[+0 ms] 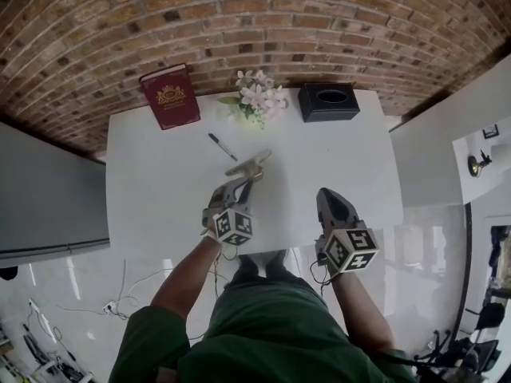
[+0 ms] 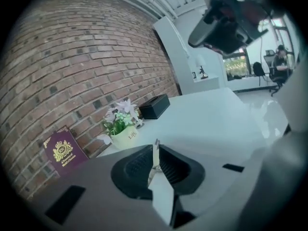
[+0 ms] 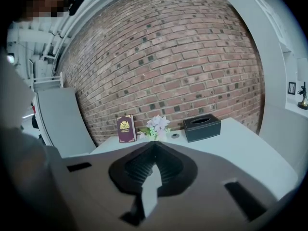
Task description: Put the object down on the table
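My left gripper (image 1: 244, 180) hangs over the middle of the white table (image 1: 160, 206), shut on a thin tan metallic object (image 1: 254, 164) that sticks out past the fingertips toward the wall. In the left gripper view the left gripper (image 2: 154, 170) pinches the object (image 2: 155, 150), which shows edge-on as a narrow sliver. I cannot tell whether the object touches the table. My right gripper (image 1: 329, 195) is above the table's near right part, shut with nothing in it. The right gripper view shows the right gripper (image 3: 154, 147) with its jaws together and empty.
A black pen (image 1: 222, 146) lies just beyond the held object. Along the brick wall stand a dark red book (image 1: 169, 96), a small pot of flowers (image 1: 257, 98) and a black tissue box (image 1: 328, 101). The person's legs are at the table's near edge.
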